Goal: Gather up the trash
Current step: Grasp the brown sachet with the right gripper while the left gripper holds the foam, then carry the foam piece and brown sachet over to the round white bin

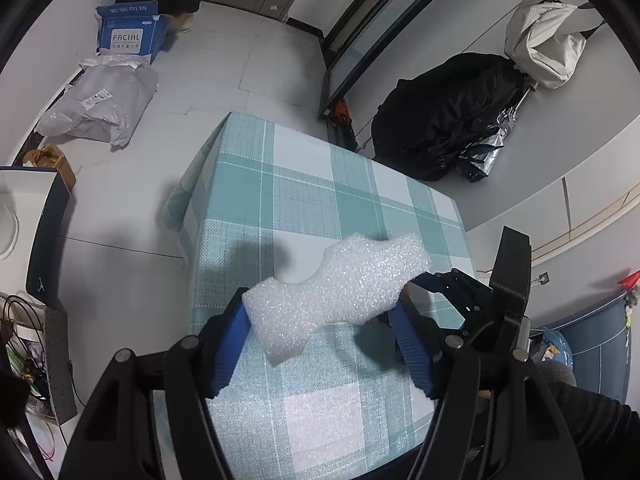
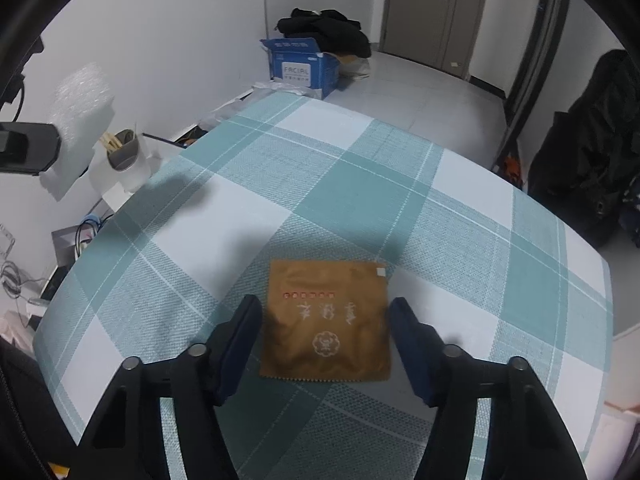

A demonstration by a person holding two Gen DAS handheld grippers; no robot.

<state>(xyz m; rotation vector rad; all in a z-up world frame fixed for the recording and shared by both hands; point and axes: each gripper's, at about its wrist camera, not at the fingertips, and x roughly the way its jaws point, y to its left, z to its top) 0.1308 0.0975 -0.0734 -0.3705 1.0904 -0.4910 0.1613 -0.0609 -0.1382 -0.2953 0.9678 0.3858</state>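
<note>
Straddling the brown packet (image 2: 326, 322) lying flat on the checked counter (image 2: 360, 184), I am keeping my right gripper (image 2: 324, 320) fingers spread beside its side edges, apparently not yet pressing. My left gripper (image 1: 320, 312) is pinching the white foam piece (image 1: 340, 284) above the counter.

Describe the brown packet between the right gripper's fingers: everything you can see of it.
The brown packet is a flat, roughly square sachet of slightly crinkled, glossy-looking material with serrated top and bottom edges. It carries a row of small red squares, pale handwritten-style characters, a round flower-like emblem and a small white tab at one corner. It lies flat on the checked tablecloth, near its front edge. The right gripper straddles it, one finger beside each side edge; whether the pads already press it is unclear.
</note>
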